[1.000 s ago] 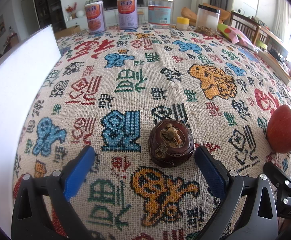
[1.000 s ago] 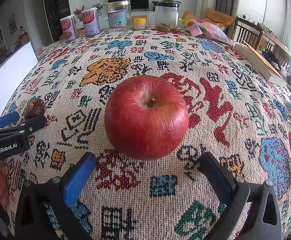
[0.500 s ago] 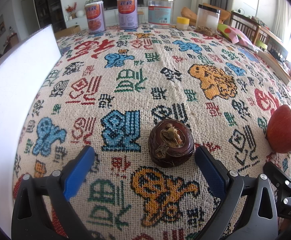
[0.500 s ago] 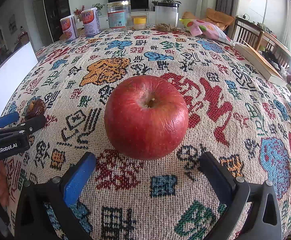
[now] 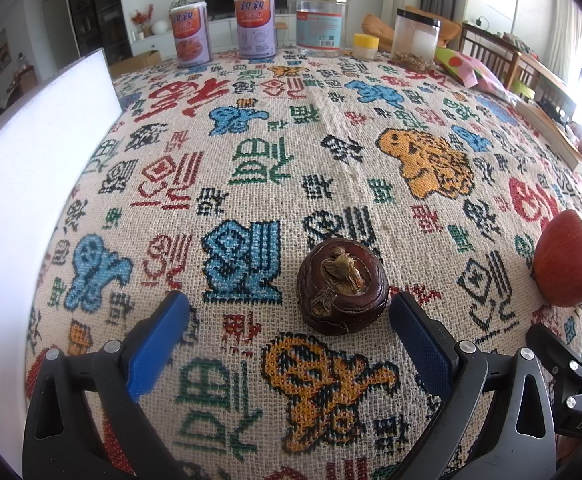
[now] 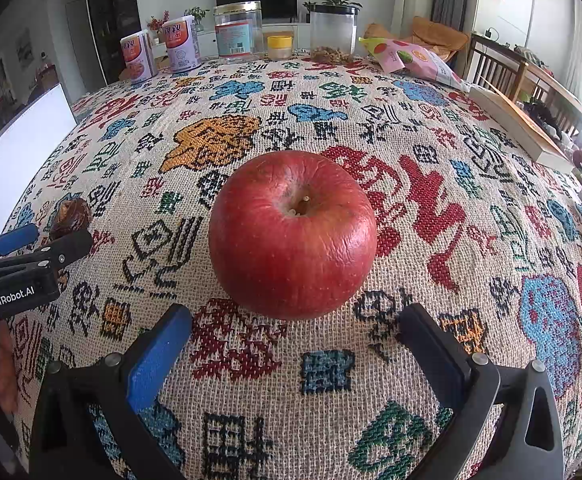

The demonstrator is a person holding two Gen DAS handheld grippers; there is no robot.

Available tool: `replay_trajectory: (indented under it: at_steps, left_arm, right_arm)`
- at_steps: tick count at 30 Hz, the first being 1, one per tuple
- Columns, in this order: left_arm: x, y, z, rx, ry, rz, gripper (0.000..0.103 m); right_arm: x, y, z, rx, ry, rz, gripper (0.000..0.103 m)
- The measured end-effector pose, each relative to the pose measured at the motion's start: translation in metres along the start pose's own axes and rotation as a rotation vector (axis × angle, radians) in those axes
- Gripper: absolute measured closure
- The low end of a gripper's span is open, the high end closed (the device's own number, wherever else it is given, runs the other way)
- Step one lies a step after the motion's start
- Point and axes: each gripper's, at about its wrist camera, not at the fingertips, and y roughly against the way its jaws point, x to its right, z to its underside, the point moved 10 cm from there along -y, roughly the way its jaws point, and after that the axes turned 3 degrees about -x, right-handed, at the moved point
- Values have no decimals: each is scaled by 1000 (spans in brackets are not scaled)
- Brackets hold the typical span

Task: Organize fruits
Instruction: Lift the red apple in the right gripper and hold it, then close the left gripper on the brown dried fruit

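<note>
A dark brown round fruit with a dried stem (image 5: 342,286) sits on the patterned tablecloth (image 5: 291,140), just ahead of my left gripper (image 5: 289,316), nearer its right finger. The left gripper is open and empty. A red apple (image 6: 292,233) stands upright on the cloth just ahead of my right gripper (image 6: 293,326), which is open and empty. The apple also shows at the right edge of the left wrist view (image 5: 567,258). The brown fruit (image 6: 70,218) and the left gripper's fingers (image 6: 31,248) show at the left of the right wrist view.
A white board (image 5: 31,184) stands along the table's left side. Two cans (image 5: 190,34), a clear jar (image 5: 321,24), a small yellow-lidded jar (image 5: 365,45), a plastic canister (image 5: 416,42) and a snack bag (image 6: 411,60) line the far edge. A book (image 6: 519,124) lies at the right.
</note>
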Motion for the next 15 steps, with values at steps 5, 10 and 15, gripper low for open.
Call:
replay_trajectory:
  at_steps: [5,10,15]
  left_arm:
    - [0,0,0,0,1,1,2]
    - [4,6,0,-42,-48,166,1]
    - [0,15,3,-68,3,256,2]
  right_arm:
    - [0,0,0,0,0,0,0]
    - [0,0,0,0,0,-1,0]
    - [-1,1,0,1,-1,-2,0]
